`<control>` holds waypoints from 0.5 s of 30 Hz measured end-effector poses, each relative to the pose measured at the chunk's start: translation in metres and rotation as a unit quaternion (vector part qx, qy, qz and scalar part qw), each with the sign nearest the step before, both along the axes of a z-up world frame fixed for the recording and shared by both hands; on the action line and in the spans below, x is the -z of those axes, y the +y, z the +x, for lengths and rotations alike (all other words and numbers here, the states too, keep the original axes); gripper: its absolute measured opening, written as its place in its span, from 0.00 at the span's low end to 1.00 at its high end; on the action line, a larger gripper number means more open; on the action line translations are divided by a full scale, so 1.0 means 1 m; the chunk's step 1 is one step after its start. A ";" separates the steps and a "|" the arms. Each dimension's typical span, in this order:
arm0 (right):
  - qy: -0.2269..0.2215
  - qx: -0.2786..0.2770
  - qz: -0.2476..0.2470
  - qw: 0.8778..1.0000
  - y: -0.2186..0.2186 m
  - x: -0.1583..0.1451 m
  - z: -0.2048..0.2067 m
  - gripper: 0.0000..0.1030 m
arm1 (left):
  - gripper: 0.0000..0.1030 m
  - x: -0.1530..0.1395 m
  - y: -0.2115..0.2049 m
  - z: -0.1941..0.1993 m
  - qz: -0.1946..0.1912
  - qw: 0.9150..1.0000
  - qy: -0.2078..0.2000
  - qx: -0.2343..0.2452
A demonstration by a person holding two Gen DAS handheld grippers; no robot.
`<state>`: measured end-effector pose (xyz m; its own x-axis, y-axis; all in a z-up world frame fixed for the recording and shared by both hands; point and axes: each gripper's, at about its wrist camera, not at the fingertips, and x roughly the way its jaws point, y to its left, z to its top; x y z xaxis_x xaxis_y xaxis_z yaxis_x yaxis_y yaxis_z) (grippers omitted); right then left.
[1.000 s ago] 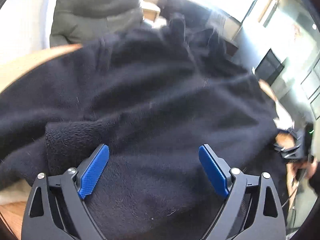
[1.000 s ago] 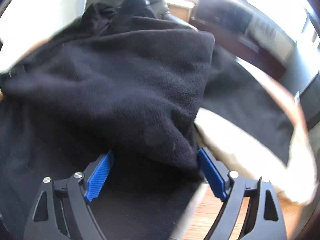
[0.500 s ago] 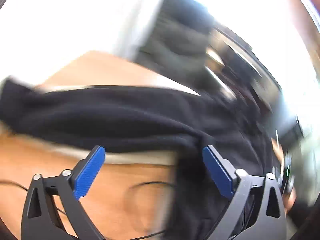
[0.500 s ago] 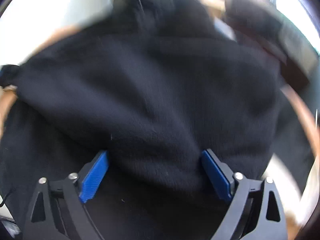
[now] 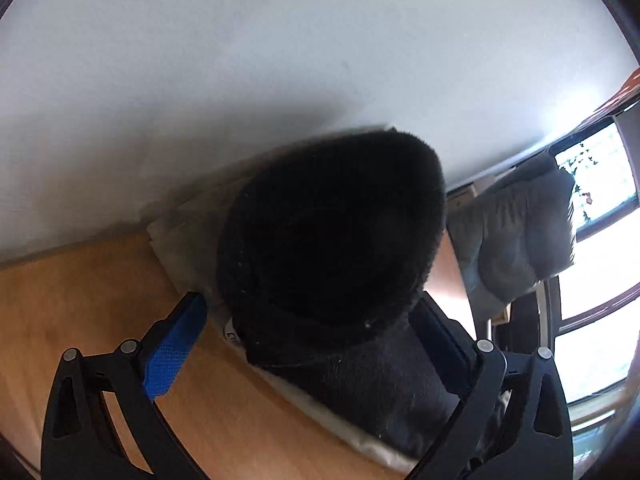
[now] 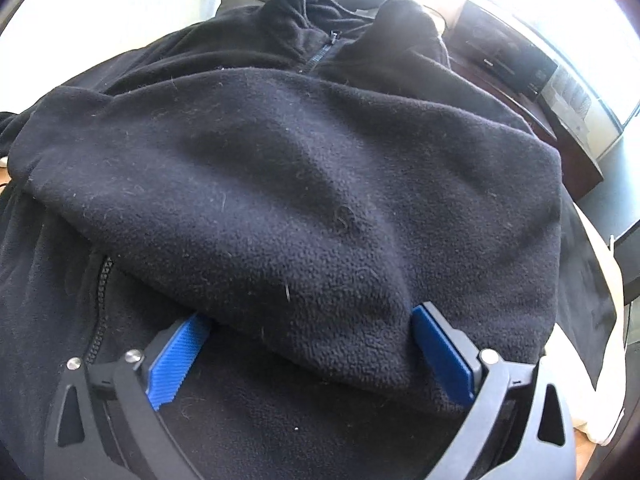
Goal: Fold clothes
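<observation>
A black fleece jacket (image 6: 288, 184) with a zip collar lies spread and partly folded on the table, filling the right wrist view. My right gripper (image 6: 308, 352) is open, its blue pads either side of a folded fleece edge. In the left wrist view a rounded fold of the same black fleece (image 5: 332, 232) rises between the fingers of my left gripper (image 5: 308, 332), which is open. The left gripper's right pad is partly hidden by the fleece.
A wooden table (image 5: 80, 288) lies under the jacket, with a cream cloth (image 5: 180, 240) beneath the fleece. A white wall (image 5: 280, 60) stands close behind. A grey padded chair back (image 5: 516, 232) and a bright window (image 5: 600, 240) are at the right.
My left gripper has swung from over the fleece toward the table edge and wall, and a fleece fold now stands between its fingers. My right gripper stays open over the jacket.
</observation>
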<state>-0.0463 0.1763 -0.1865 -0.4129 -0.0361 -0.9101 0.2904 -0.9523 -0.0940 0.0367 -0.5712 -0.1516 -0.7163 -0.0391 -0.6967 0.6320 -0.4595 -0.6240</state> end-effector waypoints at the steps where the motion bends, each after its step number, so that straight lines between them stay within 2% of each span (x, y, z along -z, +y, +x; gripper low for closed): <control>1: -0.001 0.000 0.003 1.000 -0.001 0.000 0.000 1.00 | 0.98 -0.001 0.001 -0.002 -0.006 1.000 0.013 -0.003; 3: -0.003 0.000 0.006 1.000 -0.003 0.000 0.000 1.00 | 0.88 -0.001 0.004 -0.004 -0.013 0.999 0.027 -0.010; 4: -0.003 -0.002 0.007 1.000 -0.003 0.000 0.001 1.00 | 0.70 -0.001 0.005 -0.006 -0.008 0.999 0.032 -0.008; 5: -0.003 -0.003 0.007 1.000 -0.004 0.000 0.001 1.00 | 0.62 0.000 0.007 -0.007 -0.005 0.999 0.035 -0.007; 7: -0.002 -0.003 0.003 1.000 -0.003 0.000 0.003 1.00 | 0.61 -0.004 0.012 -0.006 -0.005 0.999 0.035 -0.010; 10: 0.003 -0.002 -0.004 1.000 -0.002 0.001 0.005 1.00 | 0.51 -0.015 0.024 -0.005 -0.010 0.998 0.069 0.001; 12: 0.006 -0.002 -0.007 1.000 -0.001 0.001 0.008 1.00 | 0.41 -0.021 0.033 -0.008 -0.012 0.996 0.089 0.015; 14: 0.009 -0.002 -0.009 1.000 -0.002 0.001 0.010 1.00 | 0.18 -0.022 0.044 -0.016 -0.010 0.995 0.093 0.036; 15: 0.010 -0.003 -0.010 1.000 -0.002 0.001 0.012 1.00 | 0.14 -0.022 0.050 -0.020 -0.008 0.994 0.094 0.046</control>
<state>-0.0346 0.1743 -0.1871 -0.4305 -0.0564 -0.9008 0.2936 -0.9525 -0.0807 0.0163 -0.5214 -0.1295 -0.8353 0.0218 -0.5494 0.4596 -0.5206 -0.7195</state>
